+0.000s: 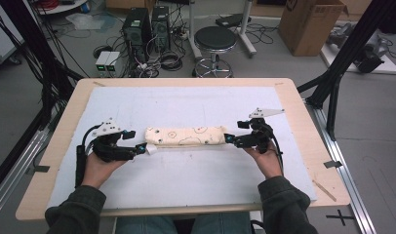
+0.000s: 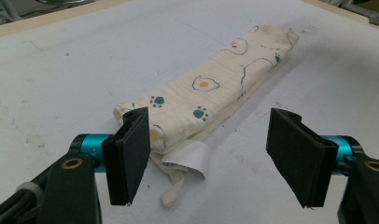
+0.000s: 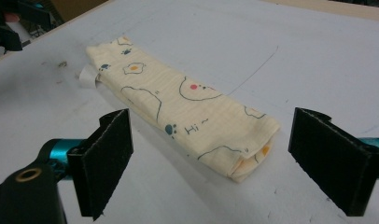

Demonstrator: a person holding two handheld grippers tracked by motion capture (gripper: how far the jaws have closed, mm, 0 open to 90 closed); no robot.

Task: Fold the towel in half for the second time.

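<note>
A cream cloth printed with eggs and paw prints lies folded into a long narrow strip across the middle of the white mat. My left gripper sits at the strip's left end, open. In the left gripper view the folded cloth runs away from the wide-apart jaws, and its white label lies between them, untouched. My right gripper is at the strip's right end, also open. In the right gripper view the cloth has its near end lying between the two black pads, clear of both.
The mat covers a wooden table. Beyond the table's far edge stand a black stool, computer towers with cables, and a cardboard box. Black frame legs rise at the right.
</note>
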